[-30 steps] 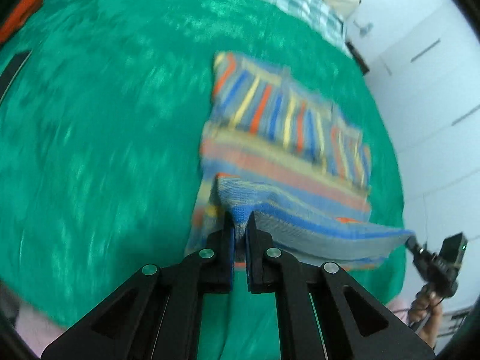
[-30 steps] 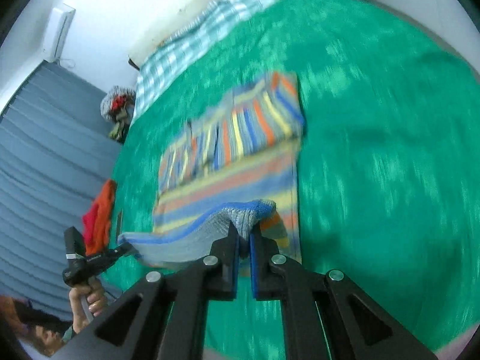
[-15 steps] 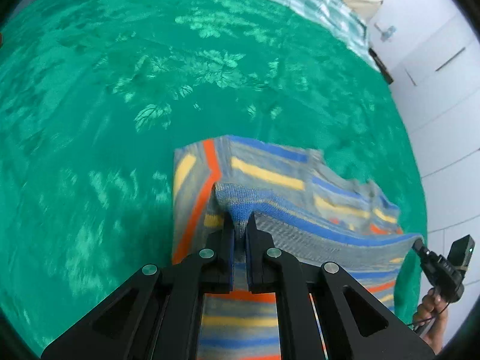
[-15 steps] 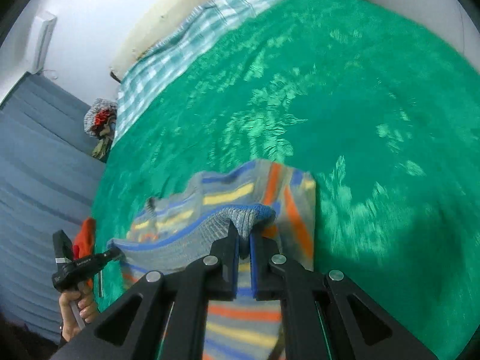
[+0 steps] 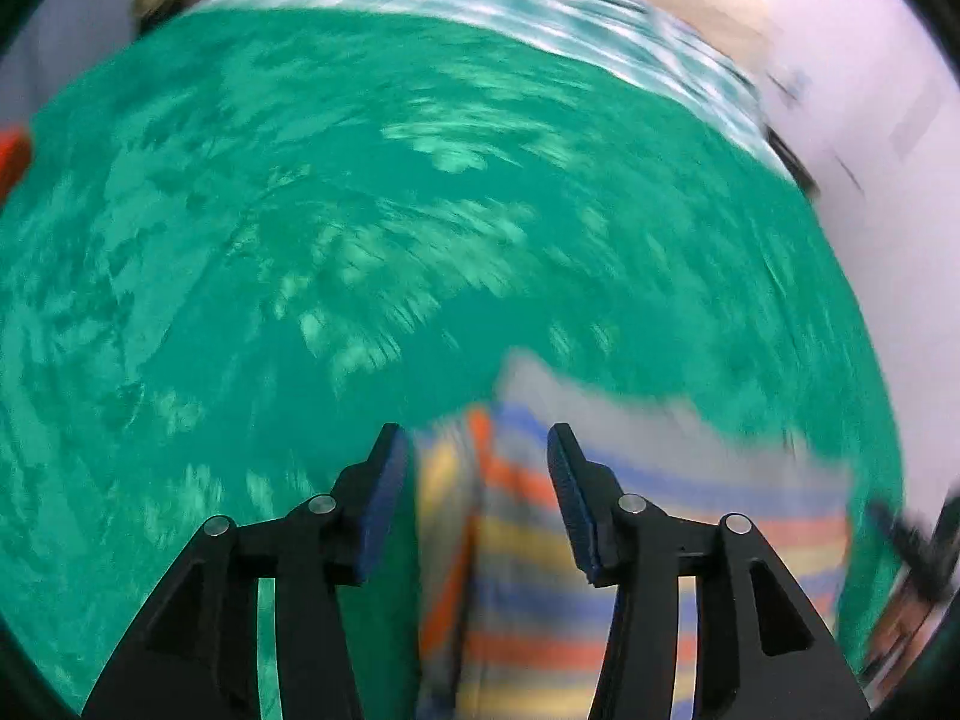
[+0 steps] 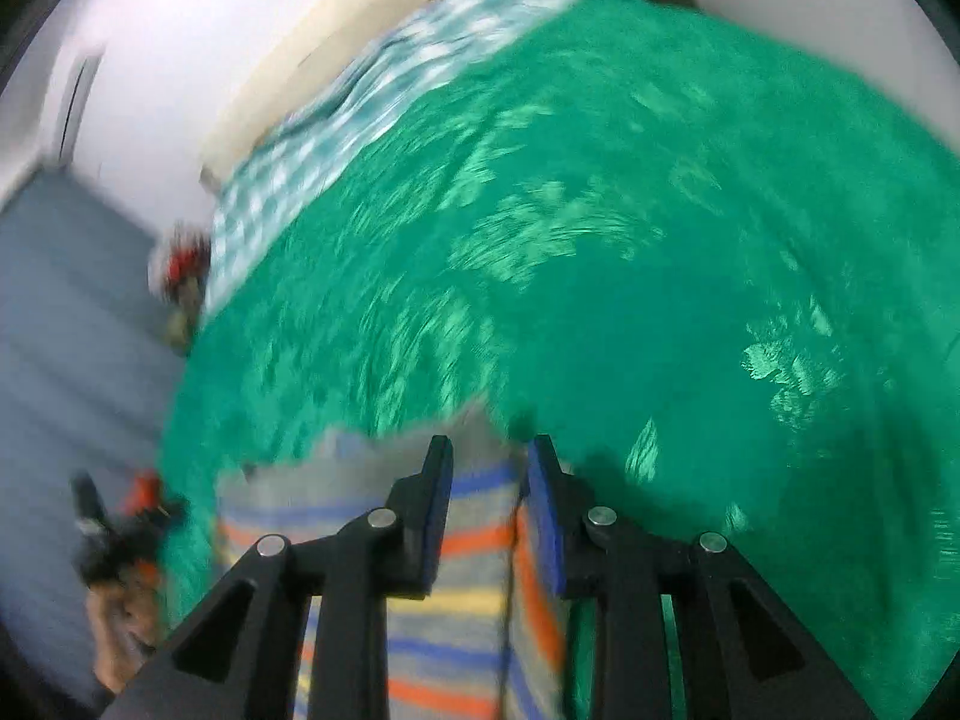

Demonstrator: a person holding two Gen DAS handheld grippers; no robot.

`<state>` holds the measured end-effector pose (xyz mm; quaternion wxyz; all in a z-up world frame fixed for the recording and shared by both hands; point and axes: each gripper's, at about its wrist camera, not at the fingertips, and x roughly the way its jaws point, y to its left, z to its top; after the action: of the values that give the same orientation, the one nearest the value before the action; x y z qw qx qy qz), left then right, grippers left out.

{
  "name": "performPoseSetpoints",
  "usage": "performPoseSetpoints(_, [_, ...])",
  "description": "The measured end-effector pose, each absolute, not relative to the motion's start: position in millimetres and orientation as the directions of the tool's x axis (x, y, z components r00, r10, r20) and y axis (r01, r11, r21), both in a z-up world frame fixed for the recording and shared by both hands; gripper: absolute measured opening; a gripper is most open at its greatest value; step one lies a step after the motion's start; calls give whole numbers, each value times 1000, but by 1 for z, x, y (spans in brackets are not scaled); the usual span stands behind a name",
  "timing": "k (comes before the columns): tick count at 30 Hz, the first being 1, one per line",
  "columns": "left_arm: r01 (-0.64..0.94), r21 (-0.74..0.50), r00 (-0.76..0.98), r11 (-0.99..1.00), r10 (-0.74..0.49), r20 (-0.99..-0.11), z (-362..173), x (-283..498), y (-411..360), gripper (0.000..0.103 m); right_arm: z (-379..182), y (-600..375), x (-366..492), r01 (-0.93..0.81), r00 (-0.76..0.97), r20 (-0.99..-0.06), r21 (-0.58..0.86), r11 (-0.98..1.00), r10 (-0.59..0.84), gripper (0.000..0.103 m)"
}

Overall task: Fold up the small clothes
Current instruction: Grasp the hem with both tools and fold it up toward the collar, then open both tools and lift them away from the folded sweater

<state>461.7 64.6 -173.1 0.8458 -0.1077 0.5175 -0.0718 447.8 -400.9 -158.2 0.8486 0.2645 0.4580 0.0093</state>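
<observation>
Striped knit garment (image 5: 540,570) lies flat on the green bedspread (image 5: 360,240), beneath both tools. Judged soft, light, limp; grasp at corners or the folded edge. Left gripper (image 5: 477,456) spread wide, empty. Right gripper (image 6: 487,459) parted, empty.

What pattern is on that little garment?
Orange, blue and yellow stripes on grey, clearest in the left wrist view.

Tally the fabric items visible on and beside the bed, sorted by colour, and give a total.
Green leaf-patterned bedspread: 1
Striped knitted garment in grey, blue, orange and yellow: 1
Teal-and-white checked cloth at the bed's far end: 1
Orange-red cloth at the bed's edge, blurred: 1
Total: 4
</observation>
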Motion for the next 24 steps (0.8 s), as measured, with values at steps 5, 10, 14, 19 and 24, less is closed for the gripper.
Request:
performPoseSetpoints(5, [288,-168,426,943,-284,-859,-181,352,19,59,-137,-318,399,-91,470,-824,311,946,316,28])
performPoseSetpoints(10, [370,-15,373,929,-163,-913,-232,287,12,44,-183,-264,332,-279,306,-921,156,948,242,26])
performPoseSetpoints(14, [343,81,398,936,-67,-915,-233,277,21,44,-198,-289,306,-185,309,-935,118,976,172,11])
performPoseSetpoints(19, [325,144,412,935,-2,-911,-230,272,14,44,-195,-295,299,-144,311,-941,96,985,137,7])
performPoseSetpoints(24, [215,140,396,967,45,-917,-216,240,41,62,-182,-302,275,-53,320,-946,30,998,46,33])
